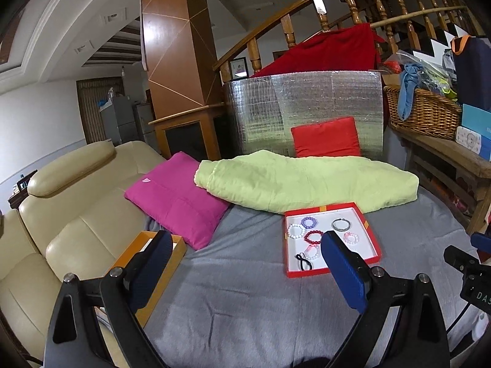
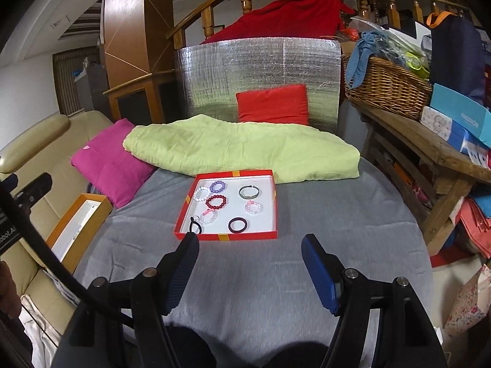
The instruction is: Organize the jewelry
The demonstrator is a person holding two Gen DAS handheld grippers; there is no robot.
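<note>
Both grippers hang wide and empty over the grey sheet (image 2: 245, 276), the right gripper (image 2: 250, 245) just short of the red tray (image 2: 181, 230), the left gripper (image 1: 245, 242) nearer the orange box (image 1: 175, 257) left of it. The bracelets (image 2: 216, 201) lie apart inside the tray; whether sorted or awaiting sorting is unclear. Any pick should drop straight down, clear of the rim. Beyond the tray, a green quilt (image 2: 245, 150) closes the room.

The left gripper (image 1: 245, 242) is held wide open above a grey-covered bed (image 1: 239, 291), nothing between its blue pads. A red tray (image 1: 373, 239) is seen toward the bed's far right; beaded bracelets lie inside. An orange box (image 1: 172, 263) is set at the left edge.
</note>
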